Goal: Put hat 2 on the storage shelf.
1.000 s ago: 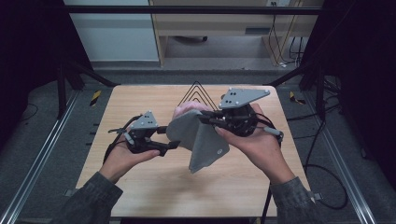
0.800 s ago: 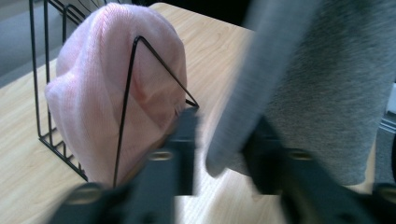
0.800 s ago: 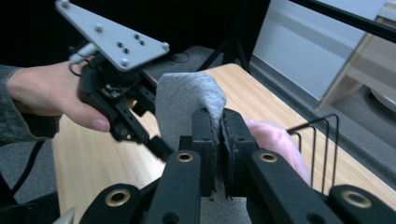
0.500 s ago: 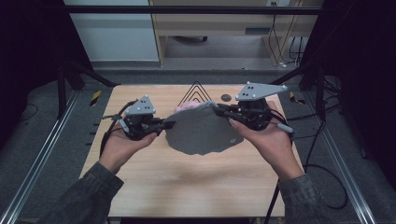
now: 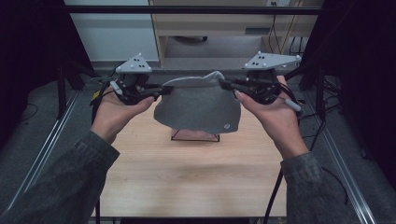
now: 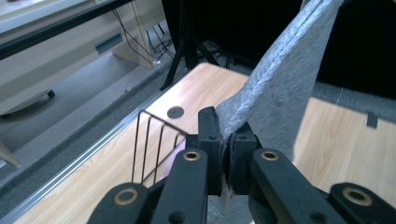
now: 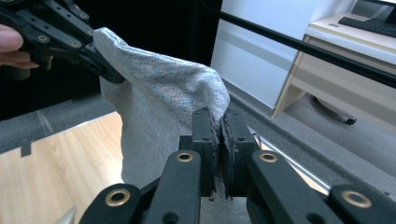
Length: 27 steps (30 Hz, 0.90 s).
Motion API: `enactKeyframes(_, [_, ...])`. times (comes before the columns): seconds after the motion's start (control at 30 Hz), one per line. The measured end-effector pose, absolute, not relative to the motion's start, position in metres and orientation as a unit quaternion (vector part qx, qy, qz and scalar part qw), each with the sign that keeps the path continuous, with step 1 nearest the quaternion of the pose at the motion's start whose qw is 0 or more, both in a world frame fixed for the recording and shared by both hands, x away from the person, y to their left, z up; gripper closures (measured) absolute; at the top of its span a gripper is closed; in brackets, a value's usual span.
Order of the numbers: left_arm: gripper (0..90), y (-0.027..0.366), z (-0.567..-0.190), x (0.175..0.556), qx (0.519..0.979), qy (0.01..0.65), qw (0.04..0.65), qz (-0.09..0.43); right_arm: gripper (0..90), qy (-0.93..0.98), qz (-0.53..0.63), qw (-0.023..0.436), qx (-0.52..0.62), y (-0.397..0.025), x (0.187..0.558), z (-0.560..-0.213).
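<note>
- High view: left gripper and right gripper raised above the wooden table, grey cloth stretched between them.
- Left gripper jaws clamped on cloth's left top edge; right gripper jaws clamped on its right top edge.
- Cloth hangs down from both sets of jaws, off the table, small round mark near its lower right.
- Black wire rack on table directly below the hanging cloth, partly hidden by it.
- Left gripper view: jaws pinched narrow on cloth hem; wire rack just left of jaws, on table.
- Right gripper view: jaws closed tight on cloth; left gripper grips far corner, upper left.
</note>
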<state>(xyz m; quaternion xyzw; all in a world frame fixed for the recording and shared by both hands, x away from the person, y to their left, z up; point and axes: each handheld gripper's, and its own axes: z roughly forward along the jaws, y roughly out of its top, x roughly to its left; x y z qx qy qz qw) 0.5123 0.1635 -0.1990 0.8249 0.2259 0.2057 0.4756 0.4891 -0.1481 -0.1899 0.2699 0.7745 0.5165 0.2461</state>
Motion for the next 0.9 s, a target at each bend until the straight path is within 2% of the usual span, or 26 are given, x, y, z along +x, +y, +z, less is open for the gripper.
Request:
enactKeyframes(0.4, [86.9, 0.153, -0.185, 0.557, 0.804, 0.233, 0.502, 0.217, 85.3, 0.751, 0.533, 0.259, 0.292, -0.157, 0.542, -0.173])
enactKeyframes(0.67, [86.9, 0.150, -0.185, 0.582, 0.795, 0.242, 0.502, 0.241, 85.3, 0.735, 0.550, 0.259, 0.299, -0.157, 0.575, -0.176])
enactKeyframes(0.9, [87.0, 0.151, -0.200, 0.603, 0.795, 0.252, 0.498, 0.238, 85.2, 0.745, 0.534, 0.254, 0.311, -0.153, 0.599, -0.190])
